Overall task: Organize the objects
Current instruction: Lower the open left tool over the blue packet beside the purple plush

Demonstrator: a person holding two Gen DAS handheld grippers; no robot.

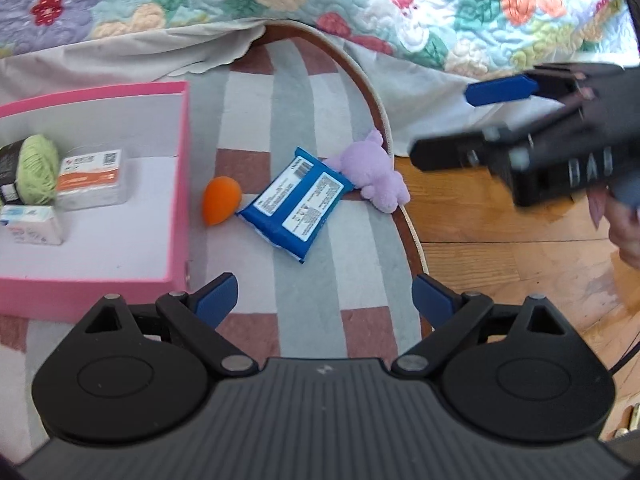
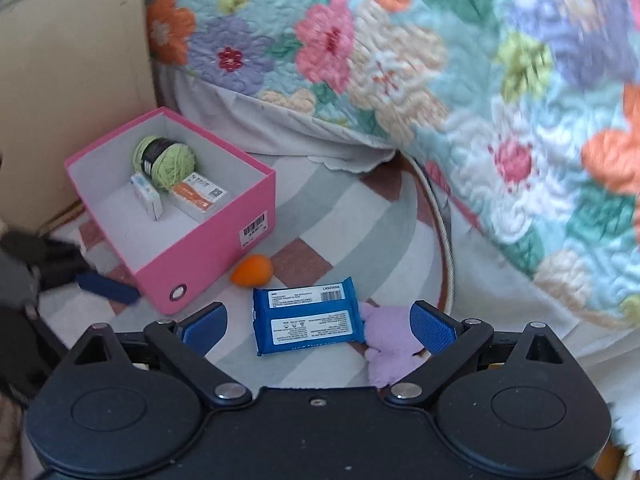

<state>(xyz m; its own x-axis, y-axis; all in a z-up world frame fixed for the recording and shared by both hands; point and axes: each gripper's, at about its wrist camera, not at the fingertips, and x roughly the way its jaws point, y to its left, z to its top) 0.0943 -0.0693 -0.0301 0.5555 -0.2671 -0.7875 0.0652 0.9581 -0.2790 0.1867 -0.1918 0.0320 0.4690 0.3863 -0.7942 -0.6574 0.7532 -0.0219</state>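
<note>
On a striped rug (image 1: pixel 296 304) beside a bed, we hold the left gripper (image 1: pixel 325 300) and right gripper (image 2: pixel 318 322) above three loose things, both with jaws spread wide and nothing between them. The blue wipes pack (image 2: pixel 308 320) lies flat just ahead of the right gripper, the purple plush toy (image 2: pixel 386 344) touching it at 3 o'clock and the orange egg-shaped sponge (image 2: pixel 253 270) near it at 11 o'clock, close to the pink box (image 2: pixel 208 248).

We judge the pack light, soft and slick in its film; a hold across its short width at the middle looks safest, since an edge grip may let it sag or slip. The plush should squash easily.

In the box sit green yarn (image 2: pixel 166 160), a small white carton (image 2: pixel 148 196) and an orange-labelled case (image 2: pixel 200 196). The labels are too small to read, the plush is partly hidden behind the right gripper's body, and its shape stays unclear.
</note>
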